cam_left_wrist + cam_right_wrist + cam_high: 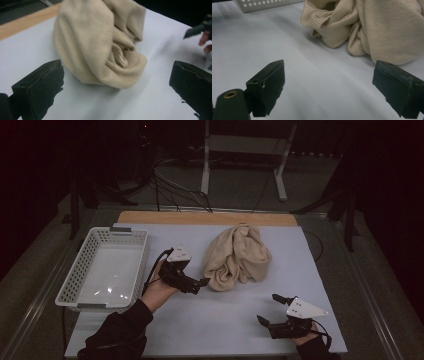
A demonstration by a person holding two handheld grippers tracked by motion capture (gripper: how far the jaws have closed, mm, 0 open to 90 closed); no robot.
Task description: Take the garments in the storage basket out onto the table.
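Note:
A crumpled beige knit garment point(237, 257) lies on the pale table mat, right of centre. My left gripper point(200, 286) is just at its lower left edge, held in a hand with a dark sleeve. In the left gripper view the jaws of this left gripper point(117, 72) stand wide open with the garment point(100, 42) close ahead between them, nothing gripped. My right gripper point(269, 308) hovers near the front right of the mat, a short way below the garment. In the right gripper view, the right gripper point(329, 73) is open and the garment point(372, 27) lies ahead.
A white perforated basket point(75, 270) stands empty at the left side of the mat; its wall point(269, 4) is in the right gripper view too. A wooden strip point(200, 217) runs along the far table edge. Cables and a stand's legs lie on the dark floor beyond.

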